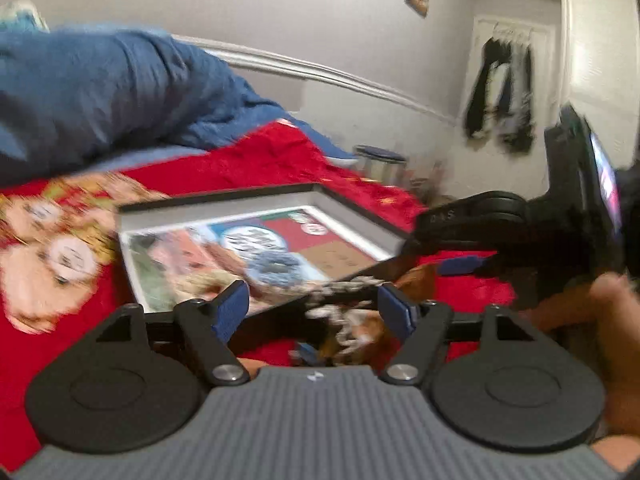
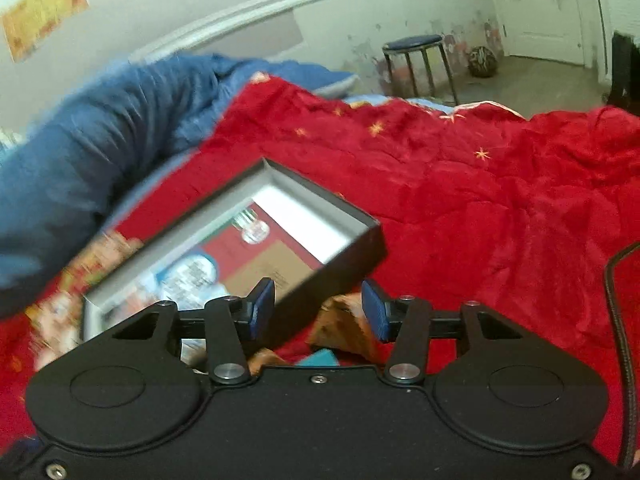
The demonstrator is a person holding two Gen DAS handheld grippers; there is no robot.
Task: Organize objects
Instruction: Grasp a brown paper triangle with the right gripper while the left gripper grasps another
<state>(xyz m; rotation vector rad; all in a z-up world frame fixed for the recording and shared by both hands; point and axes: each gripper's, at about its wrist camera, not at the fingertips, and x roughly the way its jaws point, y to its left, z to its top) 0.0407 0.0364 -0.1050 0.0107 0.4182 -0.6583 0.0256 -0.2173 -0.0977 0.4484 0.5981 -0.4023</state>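
In the left wrist view, the left claw (image 1: pixel 312 310) stands wide open over a bed covered by a red blanket (image 1: pixel 280 160), its blue pads (image 1: pixel 232 308) well apart and pressing on nothing. Between and just beyond the pads lies a blurred brown and white thing (image 1: pixel 352 320) that I cannot make out, resting on the blanket by the near corner of a shallow black box (image 1: pixel 256 248). The box lies flat on the blanket, open side up, with grey inner walls and a colourful printed sheet across its bottom. To its left the blanket bears a cartoon print (image 1: pixel 56 248), and a rumpled blue duvet (image 1: pixel 100 88) is heaped behind. At the right edge the right claw (image 1: pixel 460 264) reaches in, one blue pad visible, beside a hand (image 1: pixel 600 312) gripping its handle. A round stool (image 1: pixel 380 160) stands past the bed, and dark clothes (image 1: pixel 500 92) hang on a door. In the right wrist view, the right claw (image 2: pixel 318 308) is partly open, with nothing pinched; its left pad sits in front of the box's (image 2: pixel 248 248) near wall, and a brown lump (image 2: pixel 344 320) lies on the blanket (image 2: pixel 480 200) in the gap, touching neither pad as far as the blur allows. The duvet (image 2: pixel 100 128) rises at the left, the stool (image 2: pixel 416 60) and a patterned ball (image 2: pixel 483 62) stand on the floor behind, and a dark cable (image 2: pixel 618 320) runs down the right side.
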